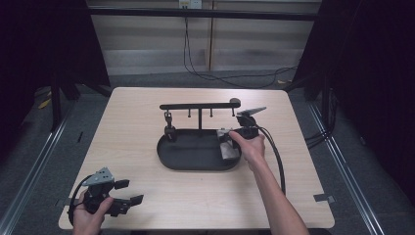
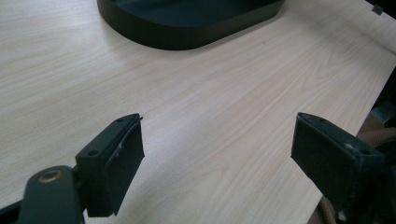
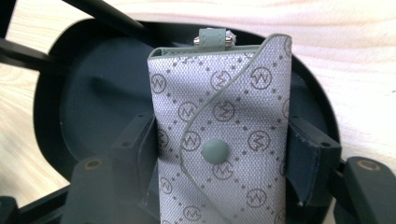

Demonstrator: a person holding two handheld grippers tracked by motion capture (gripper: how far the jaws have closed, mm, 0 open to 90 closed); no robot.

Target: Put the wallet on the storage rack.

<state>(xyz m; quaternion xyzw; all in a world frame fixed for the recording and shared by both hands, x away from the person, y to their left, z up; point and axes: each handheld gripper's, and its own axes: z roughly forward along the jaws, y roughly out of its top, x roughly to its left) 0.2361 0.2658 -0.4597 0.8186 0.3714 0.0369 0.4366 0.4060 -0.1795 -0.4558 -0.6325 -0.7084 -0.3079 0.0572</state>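
1. We hold the right gripper [image 1: 234,133] at the middle right of the high view, over the right end of the black oval tray [image 1: 195,164] on the worktop [image 1: 132,122]

2. Its fingers [image 3: 140,149] are narrow and closed on a grey patterned pouch [image 3: 224,121]; in the right gripper view one pad presses each long edge, with the snap button [image 3: 215,151] level with the pads

3. The pouch sits in the centre of that frame, its long axis running straight away from the fingers toward the top of the picture, the small tab with its metal clasp [image 3: 212,38] at the far end. That far end points over the tray floor, toward the tray's far rim

4. In the high view the pouch [image 1: 226,146] lies just above the tray's right end, just below the black hanger stand [image 1: 199,105] with its hooks; whether its lower edge touches the tray floor we cannot tell

5. Our judgement: the coming move turns on that axis. If the pouch is to lie in the tray, we lower it flat along the tray's length; if it is to hang, the tab end already leads toward the hooks at the upper middle of the frame

6. The left gripper [image 1: 128,192] rests at the lower left of the high view, well apart from the tray. Its fingers [image 2: 116,161] stand wide with nothing between them but bare worktop, so the right hand is far nearer the job
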